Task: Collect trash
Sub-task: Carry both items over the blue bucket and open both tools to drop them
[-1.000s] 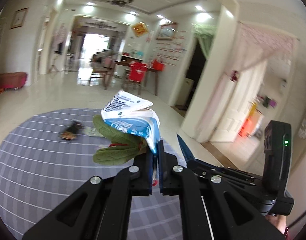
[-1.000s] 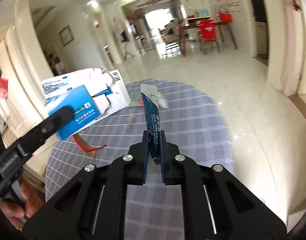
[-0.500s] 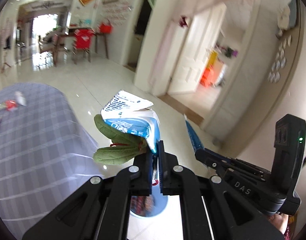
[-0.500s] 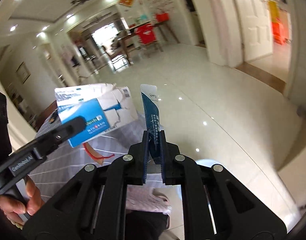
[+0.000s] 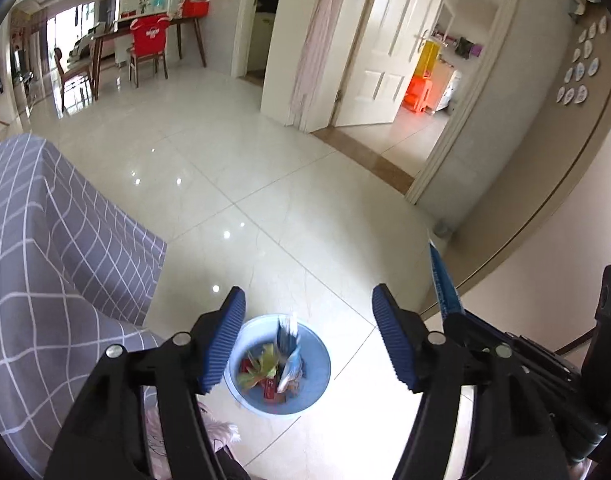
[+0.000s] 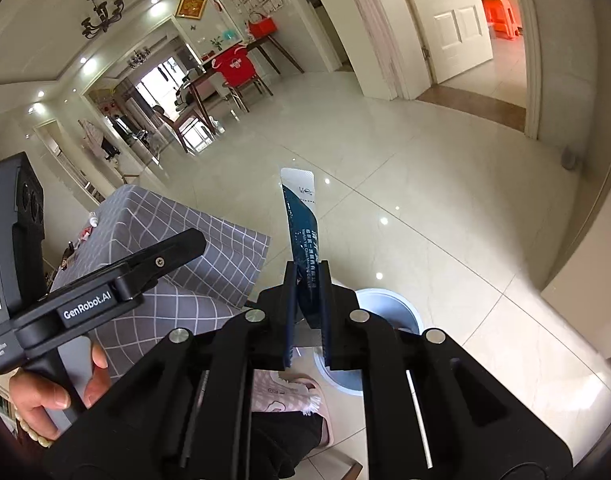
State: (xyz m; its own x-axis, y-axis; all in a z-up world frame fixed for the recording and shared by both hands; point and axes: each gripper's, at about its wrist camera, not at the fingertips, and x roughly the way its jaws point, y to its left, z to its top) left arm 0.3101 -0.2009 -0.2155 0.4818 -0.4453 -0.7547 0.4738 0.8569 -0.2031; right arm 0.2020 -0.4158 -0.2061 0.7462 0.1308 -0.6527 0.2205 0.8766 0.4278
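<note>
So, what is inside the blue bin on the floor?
The blue bin holds green leaves, a red wrapper and a blue-white carton. Anything beneath them is covered.

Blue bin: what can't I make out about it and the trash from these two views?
- Right wrist view: blue bin mostly hidden behind the right tongs; contents unseen.
- Left wrist view: trash inside blurred; items unclear.
- Dark blue wrapper: print too small; lower end hidden between the pads.

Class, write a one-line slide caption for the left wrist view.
Open left tongs hover above the blue bin holding dropped trash.
</note>
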